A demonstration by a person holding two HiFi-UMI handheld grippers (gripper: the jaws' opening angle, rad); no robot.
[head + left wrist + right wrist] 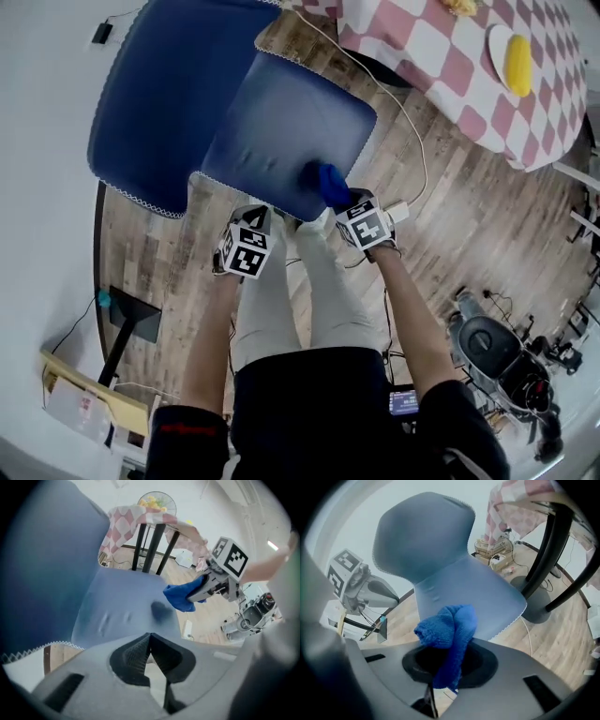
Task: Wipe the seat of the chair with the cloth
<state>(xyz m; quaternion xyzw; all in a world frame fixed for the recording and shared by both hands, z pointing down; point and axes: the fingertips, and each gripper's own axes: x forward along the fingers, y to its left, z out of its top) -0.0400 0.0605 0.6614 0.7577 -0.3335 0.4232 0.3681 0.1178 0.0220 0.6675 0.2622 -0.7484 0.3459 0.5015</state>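
Observation:
The chair has a blue-grey seat (281,131) and a darker blue back (159,94), both seen from above in the head view. My right gripper (337,199) is shut on a bunched blue cloth (330,183), which sits at the seat's near edge. In the right gripper view the cloth (447,630) hangs over the jaws and hides them, just short of the seat (464,592). My left gripper (255,217) hovers by the seat's near-left corner. Its jaws (149,641) are shut with nothing between them. The left gripper view also shows the cloth (180,595) and the seat (126,611).
A table with a pink-and-white checked cover (450,56) stands beyond the chair on the right, on black legs (543,569). A white cable (412,141) runs over the wooden floor. A black device (497,356) sits at lower right. The person's legs (281,300) stand just before the seat.

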